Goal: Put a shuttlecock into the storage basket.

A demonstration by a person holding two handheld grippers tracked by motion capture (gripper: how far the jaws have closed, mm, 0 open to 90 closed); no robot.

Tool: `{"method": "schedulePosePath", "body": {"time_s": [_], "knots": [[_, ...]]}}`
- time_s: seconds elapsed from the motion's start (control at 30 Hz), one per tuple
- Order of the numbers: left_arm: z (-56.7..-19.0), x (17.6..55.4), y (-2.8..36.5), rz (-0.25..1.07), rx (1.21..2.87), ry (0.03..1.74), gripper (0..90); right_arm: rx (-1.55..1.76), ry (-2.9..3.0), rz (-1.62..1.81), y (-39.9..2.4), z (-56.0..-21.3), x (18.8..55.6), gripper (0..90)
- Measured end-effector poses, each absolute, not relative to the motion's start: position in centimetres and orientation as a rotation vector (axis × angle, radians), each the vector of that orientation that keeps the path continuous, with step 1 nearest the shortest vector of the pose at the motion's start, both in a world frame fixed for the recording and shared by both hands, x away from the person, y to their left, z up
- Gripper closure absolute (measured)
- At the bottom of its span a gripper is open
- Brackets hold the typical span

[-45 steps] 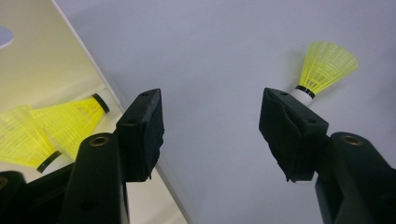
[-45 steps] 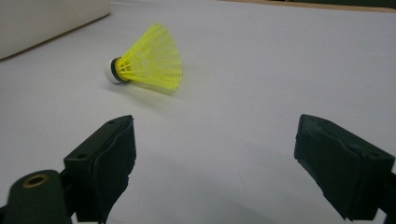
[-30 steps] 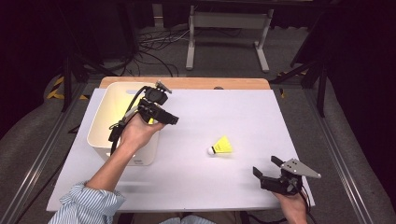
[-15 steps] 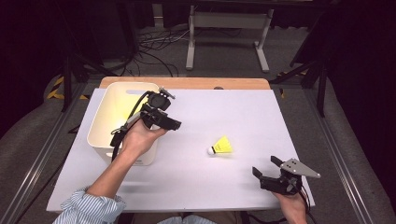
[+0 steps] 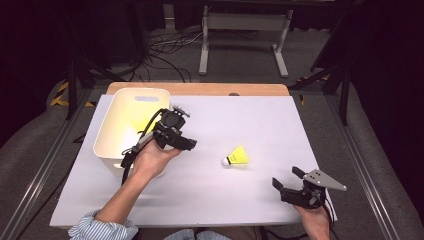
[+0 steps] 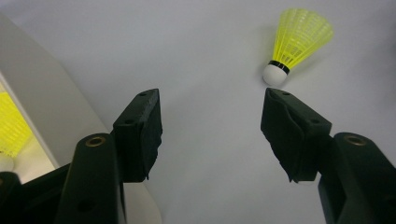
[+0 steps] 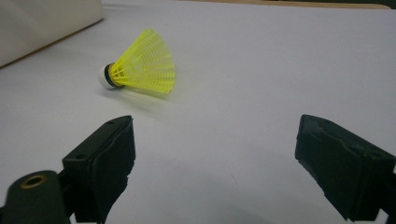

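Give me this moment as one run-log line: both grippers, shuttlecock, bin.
left hand-held gripper: open, empty, beside bin | right hand-held gripper: open, empty | shuttlecock: on its side on table | bin: yellow item inside

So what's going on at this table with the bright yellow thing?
A person sits at a white table with a two-jaw gripper in each hand. A yellow shuttlecock lies on its side on the table. The left gripper, jaws open and empty, is beside a cream bin and points toward that shuttlecock. Another yellow shuttlecock lies in the bin. The right gripper rests open near the table's front edge.
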State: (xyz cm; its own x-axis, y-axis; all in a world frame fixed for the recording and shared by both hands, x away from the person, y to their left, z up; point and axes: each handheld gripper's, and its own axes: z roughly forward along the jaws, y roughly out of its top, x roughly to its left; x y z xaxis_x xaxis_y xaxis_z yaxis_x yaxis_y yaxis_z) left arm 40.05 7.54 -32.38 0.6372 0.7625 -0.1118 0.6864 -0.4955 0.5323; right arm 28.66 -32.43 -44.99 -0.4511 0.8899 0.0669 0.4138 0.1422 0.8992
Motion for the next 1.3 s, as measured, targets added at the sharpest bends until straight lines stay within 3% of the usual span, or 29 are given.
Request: {"method": "schedulePosePath", "body": {"time_s": [0.67,1.3], "knots": [[-34.1,38.8,6.7,0.167,2.316,1.116,37.9,1.289,2.08,1.237,-30.4,-43.7,30.5,21.4],[-35.4,38.6,5.3,0.154,2.336,1.098,37.6,1.304,2.2,1.178,-27.8,-43.0,33.1,35.3]]}}
